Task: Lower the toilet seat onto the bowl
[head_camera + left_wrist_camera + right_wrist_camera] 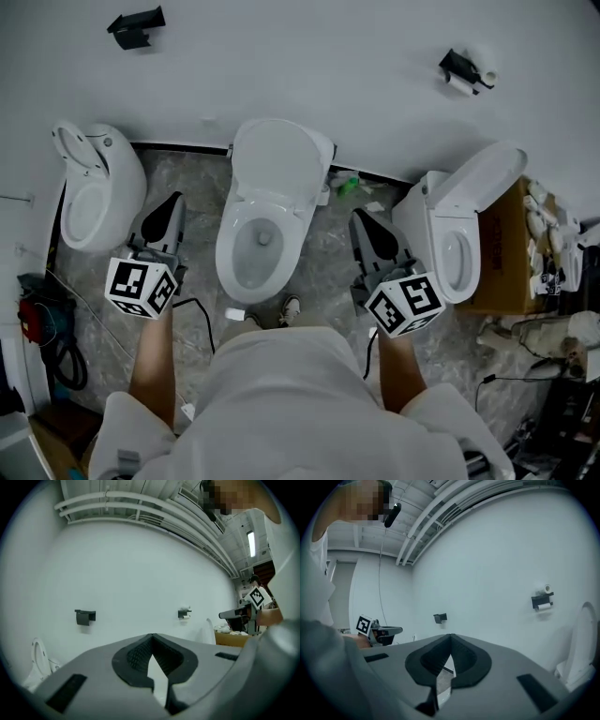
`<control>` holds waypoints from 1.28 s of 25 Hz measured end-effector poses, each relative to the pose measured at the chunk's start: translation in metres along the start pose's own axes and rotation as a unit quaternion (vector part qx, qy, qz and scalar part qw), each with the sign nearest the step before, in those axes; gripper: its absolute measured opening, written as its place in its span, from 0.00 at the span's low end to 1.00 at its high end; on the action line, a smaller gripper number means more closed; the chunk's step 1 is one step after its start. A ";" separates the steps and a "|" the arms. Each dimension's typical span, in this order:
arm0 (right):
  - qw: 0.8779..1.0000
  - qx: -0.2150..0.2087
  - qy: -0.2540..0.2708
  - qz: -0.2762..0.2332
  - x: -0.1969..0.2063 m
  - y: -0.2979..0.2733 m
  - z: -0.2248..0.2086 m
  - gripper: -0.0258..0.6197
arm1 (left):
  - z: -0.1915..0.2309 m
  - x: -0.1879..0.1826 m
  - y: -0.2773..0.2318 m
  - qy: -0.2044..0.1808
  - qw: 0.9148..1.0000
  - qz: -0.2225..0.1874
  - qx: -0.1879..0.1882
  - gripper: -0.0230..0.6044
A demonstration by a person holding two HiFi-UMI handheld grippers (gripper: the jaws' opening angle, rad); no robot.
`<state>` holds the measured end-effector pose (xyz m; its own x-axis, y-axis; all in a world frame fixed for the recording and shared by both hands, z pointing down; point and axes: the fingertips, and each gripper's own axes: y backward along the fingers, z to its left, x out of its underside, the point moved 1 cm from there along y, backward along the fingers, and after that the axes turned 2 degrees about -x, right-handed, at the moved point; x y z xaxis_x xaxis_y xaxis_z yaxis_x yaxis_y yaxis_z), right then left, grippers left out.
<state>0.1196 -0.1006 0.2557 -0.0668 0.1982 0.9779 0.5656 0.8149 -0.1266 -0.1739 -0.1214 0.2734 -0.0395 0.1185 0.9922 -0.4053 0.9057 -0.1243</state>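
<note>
In the head view, the toilet seat (281,157) is seen raised, leaned back toward the wall (300,56) above the bowl (225,255) of the middle one of three toilets. Seat and lid cannot be told apart there. The left gripper (172,203) is held beside the bowl on its left and the right gripper (362,219) on its right. Both are kept over the floor, short of the seat, and nothing is touched by either.

The seat is judged to be stiff, smooth plastic, fairly light and hinged at the back. It is best taken by its upper free edge, drawn forward and guided down, since it may slip off the pads and slam if let go.

In the left gripper view, the jaws are seen closed tip to tip, with nothing held between them. Only the wall and a dark holder (85,616) are faced. The seat is not shown here, so it is judged to lie off to this gripper's right.

In the right gripper view, the jaws are likewise closed and empty. The wall is faced, the left gripper (377,632) is caught at the far left, and the seat is not shown.
</note>
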 end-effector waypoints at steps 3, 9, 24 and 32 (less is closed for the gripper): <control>1.000 0.015 0.001 -0.016 -0.011 0.008 -0.018 0.04 | 0.003 -0.033 0.017 -0.007 0.999 -0.036 -0.019 0.05; 0.999 0.043 -0.001 -0.029 -0.021 0.026 -0.035 0.04 | 0.012 -0.080 0.064 -0.015 0.993 -0.100 -0.063 0.05; 0.999 0.036 0.020 -0.032 -0.034 0.013 -0.029 0.04 | 0.022 -0.089 0.104 -0.022 0.984 -0.127 -0.123 0.05; 0.999 0.018 0.024 -0.027 -0.035 -0.001 -0.012 0.04 | 0.030 -0.078 0.108 0.002 0.985 -0.122 -0.119 0.05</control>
<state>0.1311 -0.1145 0.2237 -0.0556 0.1277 0.9903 0.5322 0.8430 -0.0788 -0.2421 -0.0446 0.1827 0.0368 -0.1124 0.9930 -0.1773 0.9772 0.1172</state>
